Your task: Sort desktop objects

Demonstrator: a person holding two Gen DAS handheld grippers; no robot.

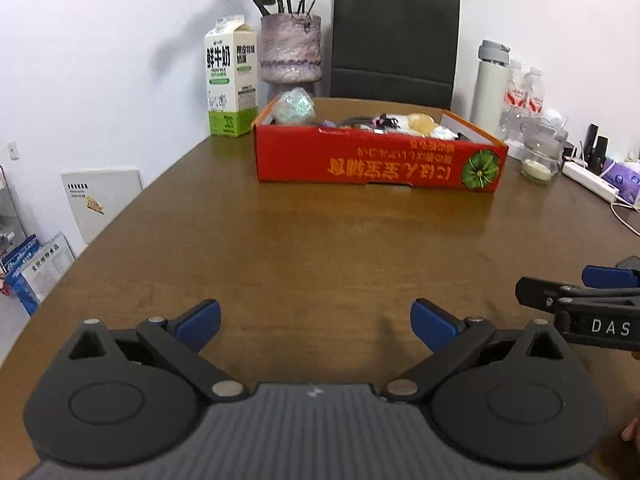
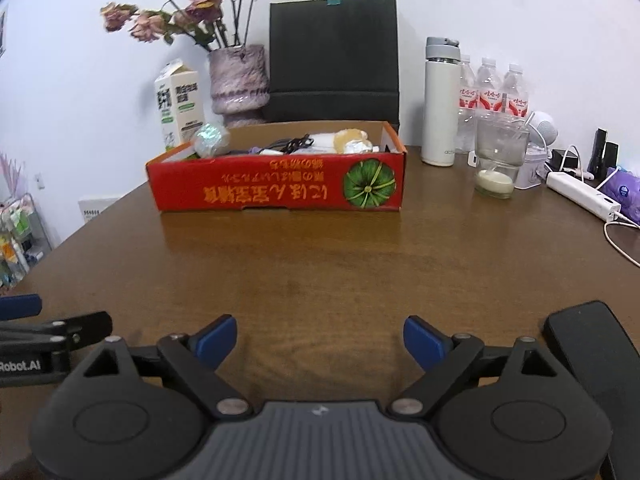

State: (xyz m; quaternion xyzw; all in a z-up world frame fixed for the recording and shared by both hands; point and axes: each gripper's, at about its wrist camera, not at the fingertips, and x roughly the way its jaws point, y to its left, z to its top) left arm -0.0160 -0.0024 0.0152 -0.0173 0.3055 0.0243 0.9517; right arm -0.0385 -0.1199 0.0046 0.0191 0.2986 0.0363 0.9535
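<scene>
Left fingers: spread wide with blue pads apart and nothing between them; the left gripper hangs low over the near part of the wooden table.
Right fingers: likewise parted, blue pads well apart and gripping nothing; the right gripper sits low over the near table edge, beside its partner, which shows at 9 o'clock in the right wrist view.
Red box: a shallow cardboard tray with orange lettering and a green pumpkin picture, at 12 o'clock from both grippers, well apart from them, resting on the table.
Box contents: a shiny crumpled ball at the box's 9 o'clock end, a dark tangle of cords in the middle, and a pale bundle with a yellowish round piece toward 3 o'clock.
Behind the box: milk carton and a vase of dried roses at 11 o'clock, black paper bag at 12.
At 2 o'clock: white flask, three water bottles, a glass jar and a white power strip.
At 4 o'clock in the right view: a flat black object beside the right gripper; I cannot tell what it is.
</scene>
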